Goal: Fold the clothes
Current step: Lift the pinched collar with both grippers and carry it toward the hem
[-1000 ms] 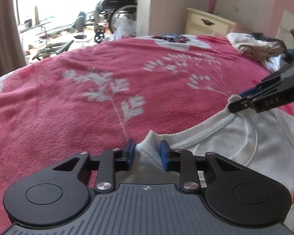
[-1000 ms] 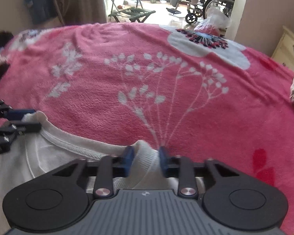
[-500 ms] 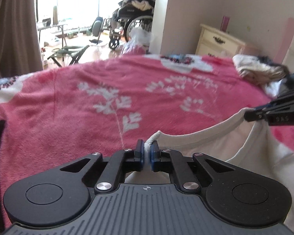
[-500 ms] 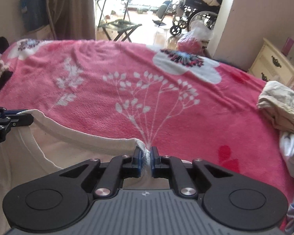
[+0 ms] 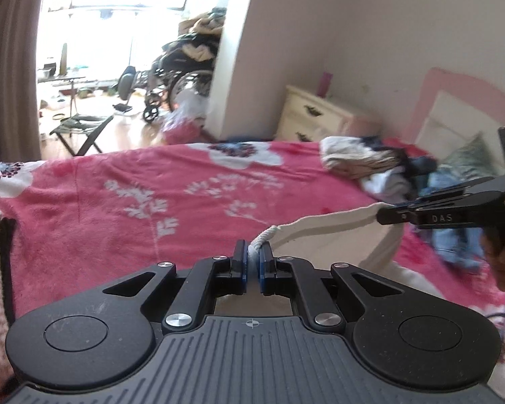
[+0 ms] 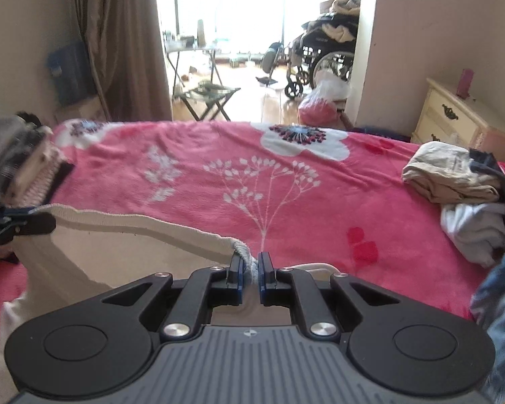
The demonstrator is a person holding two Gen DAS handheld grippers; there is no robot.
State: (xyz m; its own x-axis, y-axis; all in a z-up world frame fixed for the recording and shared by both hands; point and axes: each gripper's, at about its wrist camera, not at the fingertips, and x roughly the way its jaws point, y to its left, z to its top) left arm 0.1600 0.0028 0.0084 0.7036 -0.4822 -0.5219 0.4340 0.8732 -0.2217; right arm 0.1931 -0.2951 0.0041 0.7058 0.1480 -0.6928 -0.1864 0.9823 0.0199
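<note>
Both claws (image 5: 251, 258) (image 6: 249, 266) now higher, shirt (image 6: 124, 225) aloft.

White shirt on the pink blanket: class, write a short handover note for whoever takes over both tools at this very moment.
Left tool: shut on the white shirt, pinching its ribbed neckline.
Right tool: shut on the same neckline at the other end.
The shirt hangs lifted between both tools above the pink floral blanket, neckline pulled fairly straight, body drooping below.
Unfolded clothes pile lies on the right of the bed; a stack sits at the left edge.
Done: shirt gripped and raised.
Left: lay it flat, fold it, then likely work through the pile.
</note>
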